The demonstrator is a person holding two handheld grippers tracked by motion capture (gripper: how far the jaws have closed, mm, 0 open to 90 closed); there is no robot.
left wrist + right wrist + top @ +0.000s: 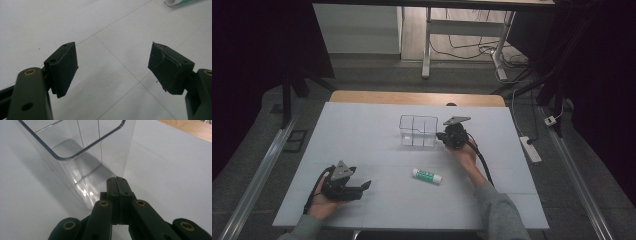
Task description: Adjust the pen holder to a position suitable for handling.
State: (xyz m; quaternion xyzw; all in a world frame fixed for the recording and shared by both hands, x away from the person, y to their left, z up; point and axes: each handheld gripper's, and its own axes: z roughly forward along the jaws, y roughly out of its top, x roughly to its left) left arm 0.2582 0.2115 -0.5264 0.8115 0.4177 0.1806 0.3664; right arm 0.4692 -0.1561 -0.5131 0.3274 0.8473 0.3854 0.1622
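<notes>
Jaws pressed together on nothing, the right gripper (119, 181) nudges the clear plastic divided organiser box (418, 131) near the white table's (362, 150) far edge, and a harder push could tip the light box. The left gripper (112, 66) waits wide open and empty at the near-left corner; a green-and-white glue stick (427, 175) lies mid-table.

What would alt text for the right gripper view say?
The right gripper, its two black jaws closed flat together with nothing between them, points at the lower wall of a clear plastic divided container standing on a white table.
</notes>
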